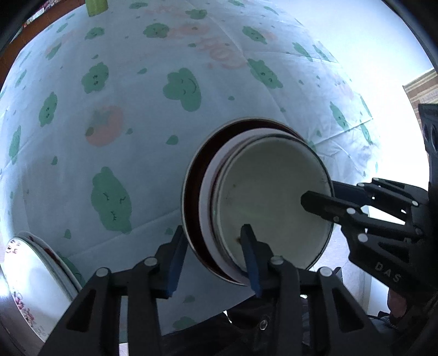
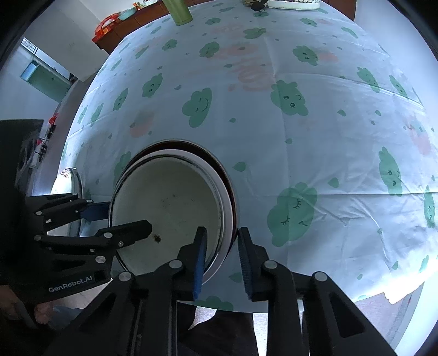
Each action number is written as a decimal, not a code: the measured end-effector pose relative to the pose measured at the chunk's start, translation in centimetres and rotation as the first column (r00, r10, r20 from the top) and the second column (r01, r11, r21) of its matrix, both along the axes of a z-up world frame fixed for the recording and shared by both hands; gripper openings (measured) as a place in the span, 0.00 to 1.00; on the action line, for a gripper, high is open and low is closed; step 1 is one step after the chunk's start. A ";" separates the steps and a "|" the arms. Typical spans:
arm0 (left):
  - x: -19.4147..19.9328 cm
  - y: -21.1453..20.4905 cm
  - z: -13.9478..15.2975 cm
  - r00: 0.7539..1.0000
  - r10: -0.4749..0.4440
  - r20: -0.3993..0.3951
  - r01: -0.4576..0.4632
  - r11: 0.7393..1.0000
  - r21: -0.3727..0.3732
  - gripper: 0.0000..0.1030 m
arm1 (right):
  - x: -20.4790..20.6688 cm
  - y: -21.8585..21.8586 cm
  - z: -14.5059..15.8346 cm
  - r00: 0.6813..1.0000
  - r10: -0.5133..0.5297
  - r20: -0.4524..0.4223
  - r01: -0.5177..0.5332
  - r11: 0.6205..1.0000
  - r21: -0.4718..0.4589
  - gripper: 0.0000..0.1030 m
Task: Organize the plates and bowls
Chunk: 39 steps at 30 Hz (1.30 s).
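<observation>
A stack of dishes sits near the table's front edge: a cream bowl [image 1: 273, 202] [image 2: 169, 208] on a white plate [image 1: 210, 197] [image 2: 225, 202] on a dark red plate [image 1: 193, 175] [image 2: 216, 158]. My left gripper [image 1: 213, 260] straddles the stack's rim, one finger inside the bowl, one outside. My right gripper [image 2: 221, 260] straddles the opposite rim the same way. It shows at the right in the left wrist view [image 1: 325, 202]; the left one shows in the right wrist view [image 2: 120, 221]. Whether either set of jaws presses the rim is unclear.
The table wears a pale blue cloth [image 1: 164, 123] [image 2: 301, 137] with green cloud prints. A floral white plate [image 1: 30, 279] [image 2: 68, 186] lies at the left near the edge. A green cup [image 2: 179, 11] and a tray [image 2: 290, 4] stand at the far side.
</observation>
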State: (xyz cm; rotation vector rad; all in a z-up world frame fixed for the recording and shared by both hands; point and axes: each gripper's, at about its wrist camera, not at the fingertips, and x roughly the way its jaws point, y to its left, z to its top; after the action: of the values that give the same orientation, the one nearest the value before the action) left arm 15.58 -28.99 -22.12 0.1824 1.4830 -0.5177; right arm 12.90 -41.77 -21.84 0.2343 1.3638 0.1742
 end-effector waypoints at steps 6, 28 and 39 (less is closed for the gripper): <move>-0.2 0.6 0.8 1.000 0.018 0.018 -0.018 1.000 0.011 0.36 | 0.3 0.4 0.9 1.000 0.024 0.012 -0.024 1.000 -0.007 0.22; -2.7 6.4 4.0 0.967 0.242 0.078 -0.246 0.968 0.039 0.36 | 1.1 5.9 4.0 0.962 0.264 0.066 -0.265 0.964 0.009 0.22; -2.6 9.6 5.3 0.952 0.289 0.102 -0.295 0.955 0.041 0.36 | 1.9 9.1 4.9 0.943 0.324 0.079 -0.326 0.945 0.013 0.22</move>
State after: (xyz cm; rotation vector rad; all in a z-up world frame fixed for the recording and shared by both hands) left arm 13.03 -19.36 -16.86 0.0285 1.4014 -0.2251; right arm 14.79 -32.66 -16.93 0.0207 1.3186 0.4732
